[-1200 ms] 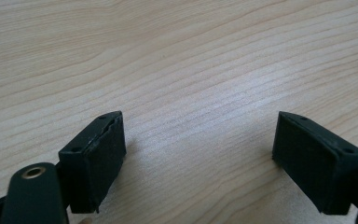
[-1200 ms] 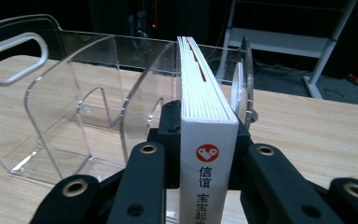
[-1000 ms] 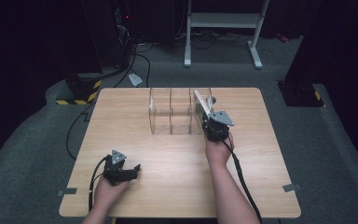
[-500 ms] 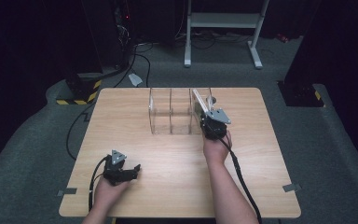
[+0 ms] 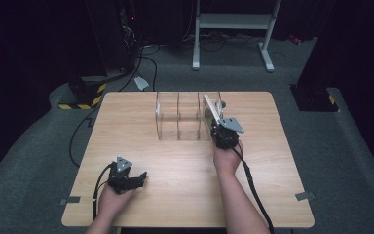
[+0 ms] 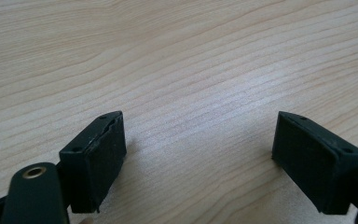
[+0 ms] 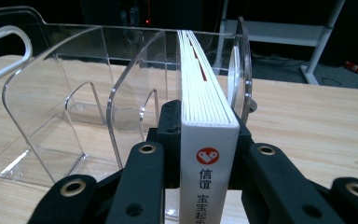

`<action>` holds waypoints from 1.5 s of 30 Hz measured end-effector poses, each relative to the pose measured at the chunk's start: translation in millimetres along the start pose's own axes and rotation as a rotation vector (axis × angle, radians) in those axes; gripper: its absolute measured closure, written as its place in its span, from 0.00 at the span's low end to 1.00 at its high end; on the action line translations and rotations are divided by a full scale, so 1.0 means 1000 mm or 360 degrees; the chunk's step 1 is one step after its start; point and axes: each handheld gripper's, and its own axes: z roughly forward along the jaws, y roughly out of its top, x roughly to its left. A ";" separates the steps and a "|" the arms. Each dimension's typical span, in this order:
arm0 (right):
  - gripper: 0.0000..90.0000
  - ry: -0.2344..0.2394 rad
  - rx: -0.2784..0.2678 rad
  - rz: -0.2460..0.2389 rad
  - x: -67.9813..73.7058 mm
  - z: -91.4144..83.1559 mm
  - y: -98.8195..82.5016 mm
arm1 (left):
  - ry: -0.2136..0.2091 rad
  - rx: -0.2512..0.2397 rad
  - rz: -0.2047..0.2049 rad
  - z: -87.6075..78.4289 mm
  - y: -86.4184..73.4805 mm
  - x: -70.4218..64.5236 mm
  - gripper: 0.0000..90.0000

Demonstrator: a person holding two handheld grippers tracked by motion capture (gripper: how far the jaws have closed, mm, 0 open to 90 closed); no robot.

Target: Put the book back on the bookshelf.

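Note:
A white book [image 7: 209,116] with a red logo and dark characters on its spine stands upright in the rightmost slot of a clear acrylic rack [image 7: 60,88]. My right gripper [image 7: 208,140] is shut on the book's spine end, one black jaw on each cover. In the high view the book [image 5: 209,108] leans in the rack [image 5: 179,118] at the table's far middle, with the right gripper [image 5: 216,126] just in front of it. My left gripper [image 5: 140,177] rests near the front left of the table, its jaws wide open [image 6: 199,154] over bare wood, nothing between them.
The rack's other two slots hold nothing. The wooden table [image 5: 175,195] stretches between the two hands. A cable [image 5: 253,190] trails from the right gripper along the forearm. Beyond the table are dark floor, cables and a metal stand [image 5: 233,22].

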 end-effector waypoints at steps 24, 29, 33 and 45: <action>0.82 0.0004 0.0083 0.0027 0.000 -0.007 -0.019 | -0.0004 0.0005 -0.0001 0.000 0.000 0.000 0.20; 0.82 0.0001 0.0093 0.0028 0.000 -0.009 -0.020 | -0.0004 0.0005 -0.0001 0.000 0.000 0.000 0.20; 0.81 0.0001 0.0097 0.0018 0.001 -0.009 -0.019 | -0.0004 0.0005 -0.0001 0.000 0.000 0.000 0.20; 0.79 0.0028 0.0152 -0.0029 0.003 -0.008 -0.006 | -0.0004 0.0005 -0.0001 0.000 0.000 0.000 0.20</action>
